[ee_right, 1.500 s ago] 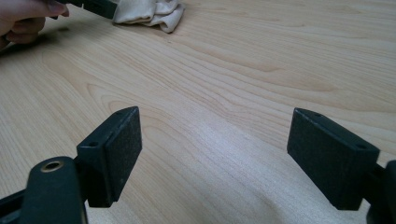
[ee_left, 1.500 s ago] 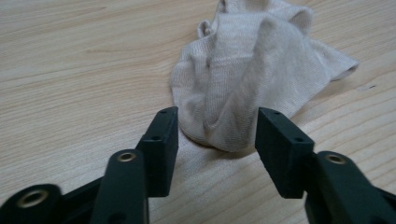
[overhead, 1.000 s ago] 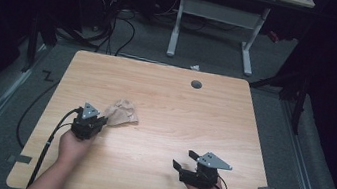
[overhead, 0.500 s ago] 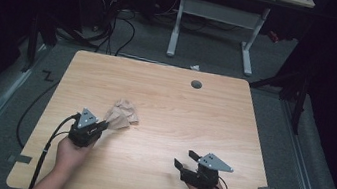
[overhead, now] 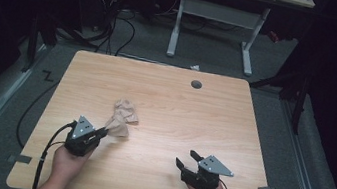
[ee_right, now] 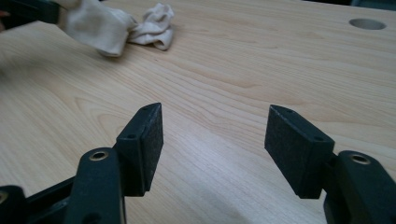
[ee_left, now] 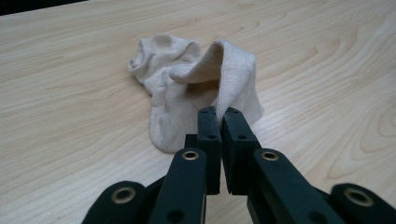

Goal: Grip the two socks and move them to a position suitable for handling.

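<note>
A crumpled beige sock [overhead: 122, 116] lies on the wooden table [overhead: 192, 123], left of centre. My left gripper [overhead: 101, 132] is shut on the sock's near edge and lifts a fold of it. In the left gripper view the cloth [ee_left: 205, 84] rises from between the closed jaws of that gripper [ee_left: 219, 114]. My right gripper [overhead: 187, 159] rests near the table's front right, open, with nothing between its fingers. In the right gripper view the sock [ee_right: 116, 23] lies far off at the upper left, beyond that gripper [ee_right: 215, 135].
A round cable hole [overhead: 196, 84] sits near the table's far edge. A black cable [overhead: 46, 152] trails from the left gripper over the front left. Behind the table stand a white desk frame [overhead: 211, 30] and floor cables [overhead: 116, 26].
The left gripper has drawn back toward the front edge with the sock's near end pinched in it, stretching the sock. The right gripper has stayed put.
</note>
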Available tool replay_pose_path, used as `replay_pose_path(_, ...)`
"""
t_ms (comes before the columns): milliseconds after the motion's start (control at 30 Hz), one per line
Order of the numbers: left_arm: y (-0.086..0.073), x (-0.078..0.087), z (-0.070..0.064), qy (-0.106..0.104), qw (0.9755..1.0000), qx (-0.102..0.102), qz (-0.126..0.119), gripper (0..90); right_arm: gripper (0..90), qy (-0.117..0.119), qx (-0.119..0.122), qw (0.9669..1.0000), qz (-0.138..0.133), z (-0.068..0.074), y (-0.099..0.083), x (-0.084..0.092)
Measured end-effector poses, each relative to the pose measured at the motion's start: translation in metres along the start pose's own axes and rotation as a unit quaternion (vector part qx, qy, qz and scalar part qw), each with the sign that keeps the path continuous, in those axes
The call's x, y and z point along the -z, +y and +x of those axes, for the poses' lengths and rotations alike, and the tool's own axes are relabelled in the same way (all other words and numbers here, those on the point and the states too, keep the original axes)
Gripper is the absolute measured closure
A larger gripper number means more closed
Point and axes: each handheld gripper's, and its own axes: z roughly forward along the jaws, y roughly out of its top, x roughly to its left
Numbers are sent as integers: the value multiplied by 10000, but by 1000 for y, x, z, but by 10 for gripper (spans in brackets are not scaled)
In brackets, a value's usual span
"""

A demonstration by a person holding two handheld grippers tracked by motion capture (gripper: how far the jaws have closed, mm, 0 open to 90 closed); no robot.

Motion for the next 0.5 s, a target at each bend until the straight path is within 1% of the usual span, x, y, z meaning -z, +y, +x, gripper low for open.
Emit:
replay_pose_path(33, 0, 1, -1, -32, 10000, 8, -4, 867, 389, -22, 70, 10000, 38, 0, 0, -1)
replay_pose_path(100, 0, 3, -6, -78, 10000, -4, -31, 867, 389, -20, 91, 9999, 69, 0, -1, -2)
replay_pose_path(167, 3, 6, -11, -127, 9999, -70, -64, 867, 395, -7, 94, 9999, 52, 1, 0, -1)
replay_pose_path(267, 8, 8, -19, -230, 9995, -129, -176, 869, 408, -6, 166, 9999, 24, 2, -1, 0)
replay_pose_path(367, 16, 6, -27, -369, 9989, -179, -208, 871, 417, 11, 114, 9999, 13, 1, -1, 0)
replay_pose_path(500, 24, 4, -36, -473, 9981, -279, -264, 874, 432, 35, 108, 9999, -7, 1, -1, 1)
